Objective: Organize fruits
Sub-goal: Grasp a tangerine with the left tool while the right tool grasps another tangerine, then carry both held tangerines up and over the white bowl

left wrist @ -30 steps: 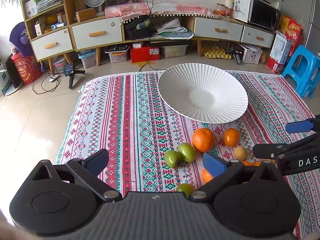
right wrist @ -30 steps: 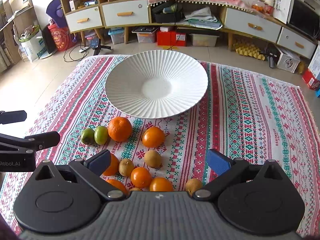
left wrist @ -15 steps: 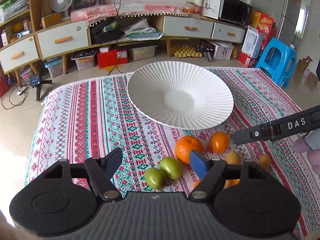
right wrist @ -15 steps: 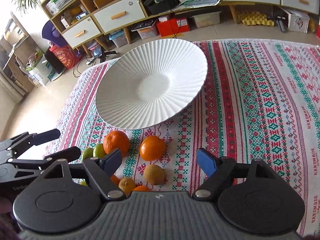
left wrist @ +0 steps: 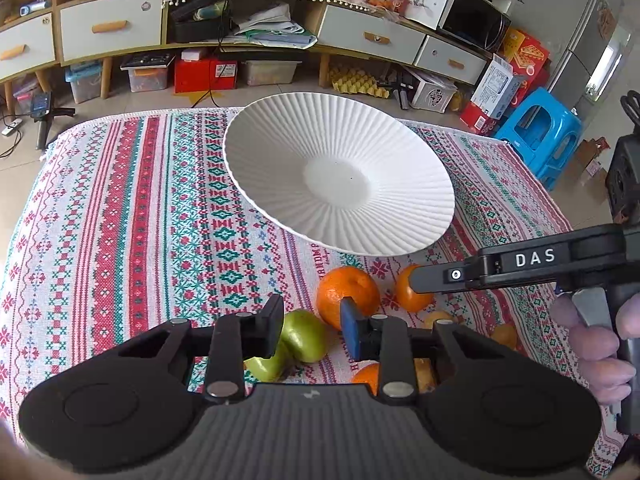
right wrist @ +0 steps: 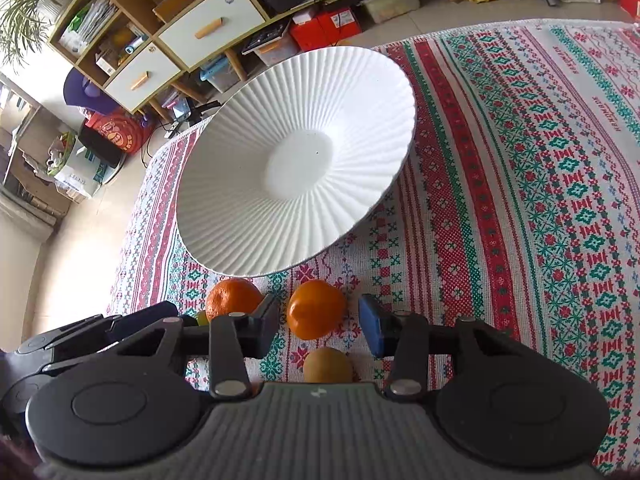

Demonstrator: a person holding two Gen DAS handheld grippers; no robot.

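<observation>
A white ribbed plate [left wrist: 340,176] sits empty on the patterned cloth; it also shows in the right wrist view [right wrist: 296,160]. Fruits lie in front of it. My left gripper [left wrist: 312,326] is open, its jaws on either side of a green apple [left wrist: 304,340], with a second green apple [left wrist: 266,366] below and a large orange [left wrist: 348,294] just beyond. My right gripper [right wrist: 320,326] is open around a smaller orange [right wrist: 316,308], with a brown kiwi [right wrist: 327,365] under it. The right gripper also shows in the left wrist view [left wrist: 420,280].
The striped cloth [right wrist: 540,184] reaches the floor edge at the far side. More oranges [left wrist: 366,376] lie under the left gripper. A blue stool [left wrist: 538,132], boxes and low cabinets [left wrist: 112,28] stand beyond the cloth.
Both grippers have dropped closer to the fruit. The left jaws have narrowed around the green apple; the right jaws have narrowed around the small orange.
</observation>
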